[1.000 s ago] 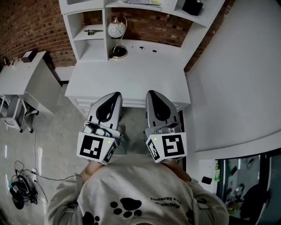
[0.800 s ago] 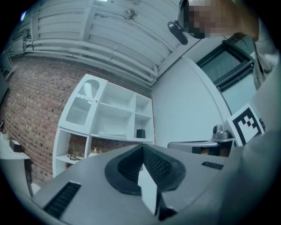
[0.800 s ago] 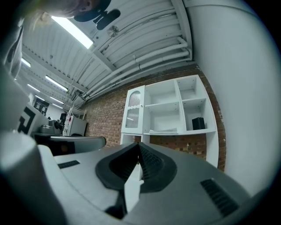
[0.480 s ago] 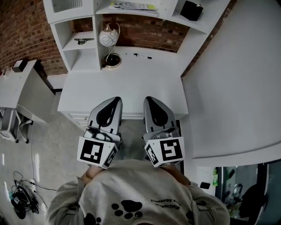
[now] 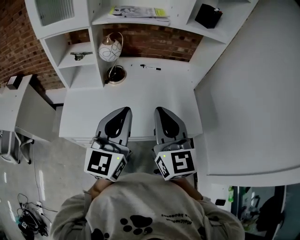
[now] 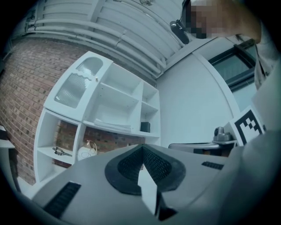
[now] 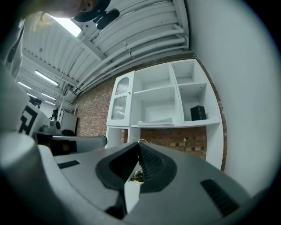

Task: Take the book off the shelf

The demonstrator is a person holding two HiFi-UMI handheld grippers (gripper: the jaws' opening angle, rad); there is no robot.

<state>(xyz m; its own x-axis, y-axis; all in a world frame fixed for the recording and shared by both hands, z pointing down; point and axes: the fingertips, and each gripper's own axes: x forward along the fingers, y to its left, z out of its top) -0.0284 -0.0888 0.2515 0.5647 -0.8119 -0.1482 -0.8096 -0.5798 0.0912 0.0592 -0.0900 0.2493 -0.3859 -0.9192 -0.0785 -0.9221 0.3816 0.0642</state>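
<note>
The book [image 5: 138, 11] lies flat on the middle shelf of the white hutch [image 5: 96, 21], above the desk [image 5: 136, 103]. It also shows as a thin flat stack in the left gripper view [image 6: 113, 125] and the right gripper view [image 7: 154, 121]. My left gripper [image 5: 124, 110] and right gripper [image 5: 161, 110] hover side by side over the desk's front edge, well short of the shelf. Both are shut with nothing between the jaws, as the left gripper [image 6: 142, 151] and right gripper [image 7: 138, 147] show in their own views.
A black box [image 5: 208, 15] stands in the right cubby. A round lamp [image 5: 109, 50] sits under the book's shelf, with a pen [image 5: 150, 67] on the desk and a small metal object [image 5: 80, 55] in the left cubby. A white wall [image 5: 253, 93] bounds the right.
The head view has closed in on the desk, and the book's shelf shows more fully. Both grippers stay shut and side by side, now reaching over the desk's front edge.
</note>
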